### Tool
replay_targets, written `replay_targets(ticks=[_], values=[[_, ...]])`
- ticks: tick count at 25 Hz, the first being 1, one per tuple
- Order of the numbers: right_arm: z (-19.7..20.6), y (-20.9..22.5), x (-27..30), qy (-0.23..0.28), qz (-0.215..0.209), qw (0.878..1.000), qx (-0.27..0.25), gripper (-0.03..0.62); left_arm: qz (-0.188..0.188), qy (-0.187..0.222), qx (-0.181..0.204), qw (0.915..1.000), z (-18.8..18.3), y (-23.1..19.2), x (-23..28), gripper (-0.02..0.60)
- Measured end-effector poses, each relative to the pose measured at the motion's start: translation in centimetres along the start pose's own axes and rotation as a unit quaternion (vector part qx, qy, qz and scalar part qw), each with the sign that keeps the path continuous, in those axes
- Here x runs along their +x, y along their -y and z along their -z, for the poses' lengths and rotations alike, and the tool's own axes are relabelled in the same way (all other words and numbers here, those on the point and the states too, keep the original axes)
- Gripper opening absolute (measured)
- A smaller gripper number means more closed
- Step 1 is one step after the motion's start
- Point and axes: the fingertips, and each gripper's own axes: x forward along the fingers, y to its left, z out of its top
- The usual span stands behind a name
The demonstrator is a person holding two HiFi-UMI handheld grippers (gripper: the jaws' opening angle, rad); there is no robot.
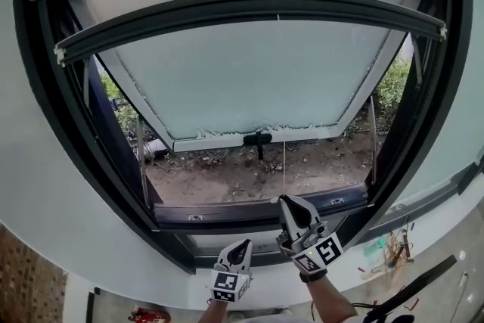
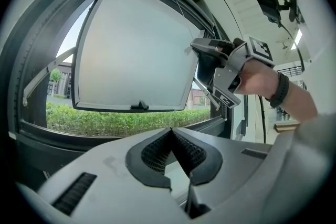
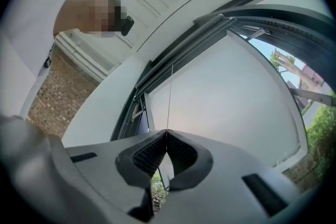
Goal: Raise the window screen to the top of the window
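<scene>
High in the window frame [image 1: 34,87], the screen's bar [image 1: 249,9] sits just below the frame's top. Most of the raise looks done, and only a short strip seems left. Its cord [image 1: 283,163] hangs down to the frame's bottom rail, where the right tongs [image 1: 287,202] pinch it. The left tongs [image 1: 242,246], below that rail, are pressed together on nothing.
</scene>
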Motion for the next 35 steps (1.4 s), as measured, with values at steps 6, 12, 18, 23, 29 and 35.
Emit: replay_targets(ticks=[6, 12, 18, 23, 29, 35], values=[[-3.8, 0.5, 1.8, 0.058, -0.022, 0.997, 0.055, 0.003, -0.002, -0.001, 0.002, 1.0, 0.0, -0.2, 0.0, 0.003], [-8.8, -0.2, 3.8, 0.115, -0.06, 0.984, 0.123, 0.003, 0.001, 0.0, 0.001, 1.0, 0.0, 0.4, -0.2, 0.003], [-10.4, -1.6, 3.9, 0.143, -0.08, 0.977, 0.135, 0.003, -0.004, 0.002, 0.0, 1.0, -0.1, 0.2, -0.5, 0.003], [-8.8, -0.2, 1.3, 0.163, -0.037, 0.966, 0.197, 0.003, -0.002, 0.012, -0.024, 0.9996, -0.7, 0.2, -0.5, 0.002], [2.7, 1.1, -2.9, -0.027, 0.075, 0.991, 0.105, 0.003, -0.002, 0.042, -0.074, 0.9963, -2.9, -0.6, -0.9, 0.002], [12.6, 0.6, -8.7, -0.224, 0.116, 0.967, -0.023, 0.003, -0.011, 0.039, -0.064, 0.9972, -2.6, -0.6, -0.9, 0.003]])
